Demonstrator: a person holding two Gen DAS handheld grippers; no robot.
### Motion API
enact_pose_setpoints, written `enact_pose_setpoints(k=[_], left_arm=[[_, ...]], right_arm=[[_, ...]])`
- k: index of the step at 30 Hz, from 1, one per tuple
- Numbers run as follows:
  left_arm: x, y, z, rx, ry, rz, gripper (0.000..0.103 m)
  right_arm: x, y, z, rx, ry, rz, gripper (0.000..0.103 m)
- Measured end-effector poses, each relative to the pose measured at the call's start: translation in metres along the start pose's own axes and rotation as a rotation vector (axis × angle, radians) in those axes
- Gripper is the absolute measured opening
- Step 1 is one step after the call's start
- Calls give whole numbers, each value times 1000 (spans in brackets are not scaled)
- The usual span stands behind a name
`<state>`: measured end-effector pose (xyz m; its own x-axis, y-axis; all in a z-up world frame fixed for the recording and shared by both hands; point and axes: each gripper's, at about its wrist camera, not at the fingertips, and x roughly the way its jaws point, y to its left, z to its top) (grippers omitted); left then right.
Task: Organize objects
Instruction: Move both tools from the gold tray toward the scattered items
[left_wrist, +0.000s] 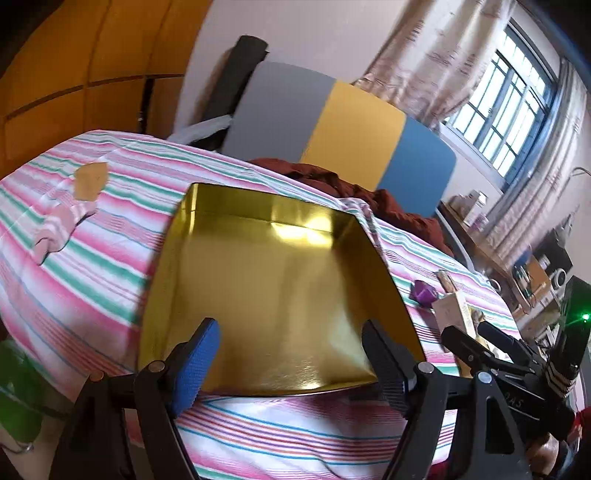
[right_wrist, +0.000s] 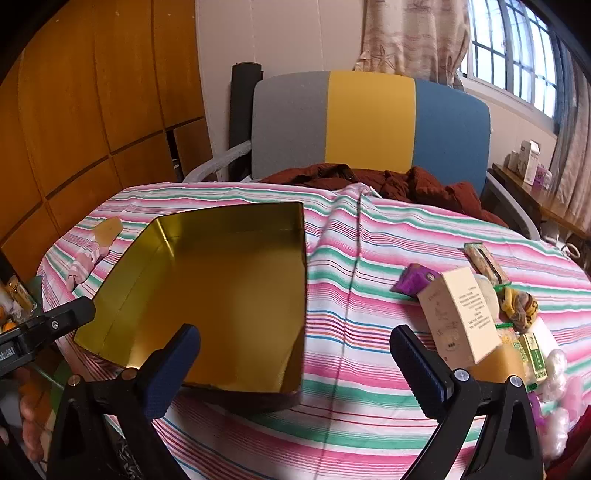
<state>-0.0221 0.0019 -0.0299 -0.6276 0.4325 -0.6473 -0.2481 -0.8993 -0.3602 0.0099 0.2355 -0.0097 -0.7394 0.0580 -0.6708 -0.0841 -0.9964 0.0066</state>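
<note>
At the far left of the striped bedsheet (right_wrist: 332, 391), a pink striped sock (right_wrist: 86, 260) with a tan card tag is seen lying crumpled, apart from everything else. Next, an open gold tin box (right_wrist: 221, 295), rectangular, glossy and bare inside, is set flat on the bed, presumably to receive the loose items. The left tongs (left_wrist: 291, 354) are held released over its near edge, nothing gripped. The right tongs (right_wrist: 295, 365) are likewise spread wide and unloaded. At the right, a cream cardboard carton (right_wrist: 458, 314), a purple packet (right_wrist: 415, 282) and crinkly wrapped snacks (right_wrist: 517, 302) are heaped together, not yet boxed.
</note>
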Motion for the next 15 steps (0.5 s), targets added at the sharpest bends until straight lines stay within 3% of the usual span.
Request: enact_pose_setpoints(k=[9, 10, 15], left_arm=[[9, -43, 15, 78, 30, -82, 85], [11, -51, 17, 44, 13, -51, 85], [26, -93, 27, 119, 66, -130, 85]], right_arm=[[-12, -54, 0, 77, 1, -93, 103], [-15, -63, -1, 88, 1, -109, 103], [-35, -115, -3, 178, -6, -178, 103]])
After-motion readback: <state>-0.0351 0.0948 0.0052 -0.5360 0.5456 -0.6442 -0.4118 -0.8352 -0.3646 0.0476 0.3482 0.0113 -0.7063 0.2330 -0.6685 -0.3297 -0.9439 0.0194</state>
